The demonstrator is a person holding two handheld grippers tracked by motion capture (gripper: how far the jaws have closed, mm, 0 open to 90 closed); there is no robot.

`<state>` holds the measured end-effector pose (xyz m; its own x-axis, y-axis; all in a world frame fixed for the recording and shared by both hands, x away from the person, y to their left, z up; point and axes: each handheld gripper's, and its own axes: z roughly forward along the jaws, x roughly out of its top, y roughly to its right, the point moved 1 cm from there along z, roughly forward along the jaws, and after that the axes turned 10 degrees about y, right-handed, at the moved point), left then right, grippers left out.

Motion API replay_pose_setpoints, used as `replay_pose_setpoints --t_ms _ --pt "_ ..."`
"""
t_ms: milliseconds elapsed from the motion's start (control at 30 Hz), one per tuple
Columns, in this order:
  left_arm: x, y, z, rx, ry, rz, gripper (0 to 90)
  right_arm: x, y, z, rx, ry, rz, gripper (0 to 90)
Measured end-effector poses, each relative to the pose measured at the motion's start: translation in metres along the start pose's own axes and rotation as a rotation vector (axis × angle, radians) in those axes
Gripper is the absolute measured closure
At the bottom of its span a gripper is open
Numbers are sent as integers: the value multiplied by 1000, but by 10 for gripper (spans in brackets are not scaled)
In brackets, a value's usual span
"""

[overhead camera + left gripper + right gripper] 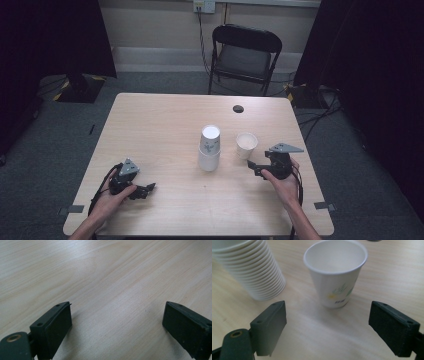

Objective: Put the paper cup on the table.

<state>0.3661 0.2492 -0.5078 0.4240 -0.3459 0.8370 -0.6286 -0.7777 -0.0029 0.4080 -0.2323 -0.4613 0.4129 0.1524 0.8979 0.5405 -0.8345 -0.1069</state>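
The right hand-held gripper (256, 167) has its jaws spread wide and empty, aimed at a single paper cup (335, 272) standing upright toward the worktop's (160, 120) right edge — just beside an inverted cup stack (209, 148). The left hand-held gripper (145, 190), also open, rests near the front-left corner.

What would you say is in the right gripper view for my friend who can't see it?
An upright empty paper cup stands on the wooden table, just beyond the right gripper, whose black jaws are wide open. An upside-down stack of paper cups stands to its left.
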Motion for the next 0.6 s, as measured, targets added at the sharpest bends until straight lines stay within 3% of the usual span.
replay_pose_setpoints --t_ms 67,200,433,533,600 --pt "0 0 0 2 0 0 83 -10 -9 -4 48 -30 5 176" --pt "-1 1 -1 11 3 -10 83 -20 -22 -6 81 -58 -2 171" --pt "-1 3 -1 20 2 -19 83 -29 -44 2 98 -105 -16 150" --pt "-1 5 -2 30 4 -28 83 -37 -57 13 90 -157 -60 146" --pt "-1 6 -2 29 -1 -27 79 -39 -62 14 61 -165 -87 145"
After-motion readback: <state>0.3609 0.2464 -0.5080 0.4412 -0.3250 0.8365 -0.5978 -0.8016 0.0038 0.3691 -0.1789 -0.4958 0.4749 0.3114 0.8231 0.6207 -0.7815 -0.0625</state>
